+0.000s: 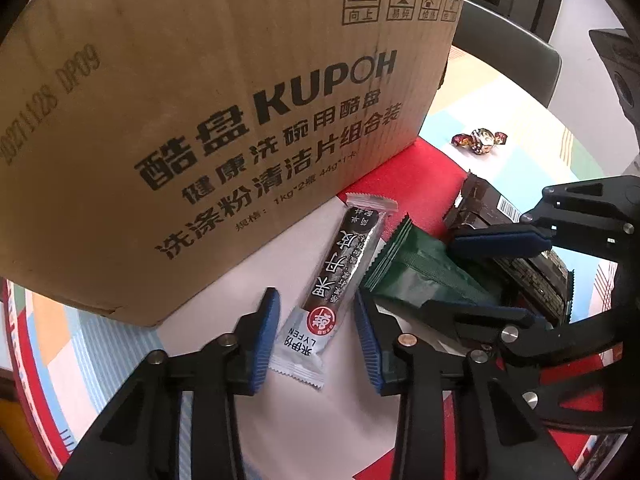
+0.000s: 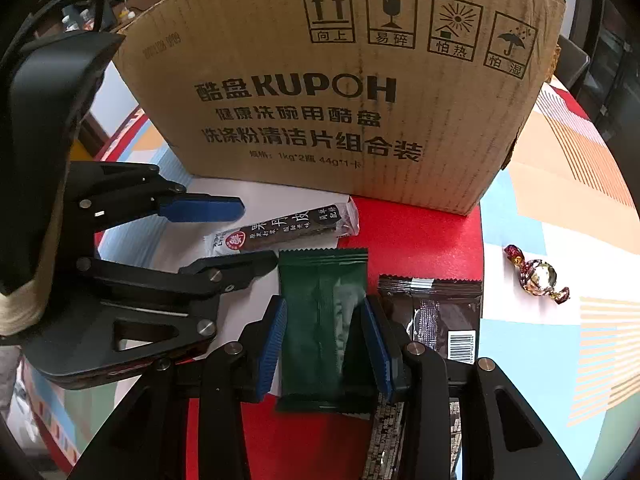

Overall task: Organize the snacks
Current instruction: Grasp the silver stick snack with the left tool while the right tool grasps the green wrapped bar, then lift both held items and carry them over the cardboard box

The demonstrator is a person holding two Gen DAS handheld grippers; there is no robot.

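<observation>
Found the green packet [image 2: 320,276] pinched across its width between the blue fingers [image 2: 276,336] of the right gripper [image 2: 324,308], closed on its two long edges, near the front of the table [image 2: 560,220] over a red patch. Could not tell whether lifted or resting there. Saw a dark brown packet [image 2: 440,312] with a barcode just right of it, its left edge tucked behind the right finger. Noted a long silver-and-black snack bar [image 1: 344,256] lying flat on a white patch just left of the green packet, its far end close to the cardboard box [image 2: 320,120]. Saw the left gripper [image 1: 315,300] straddling the near half of that bar, fingers apart and not clamped, with bare table showing between the bar and the right-hand pad. Spotted one foil-wrapped candy [image 2: 536,276] alone, well to the right. Saw the printed box standing upright at the far side, filling most of both views.
</observation>
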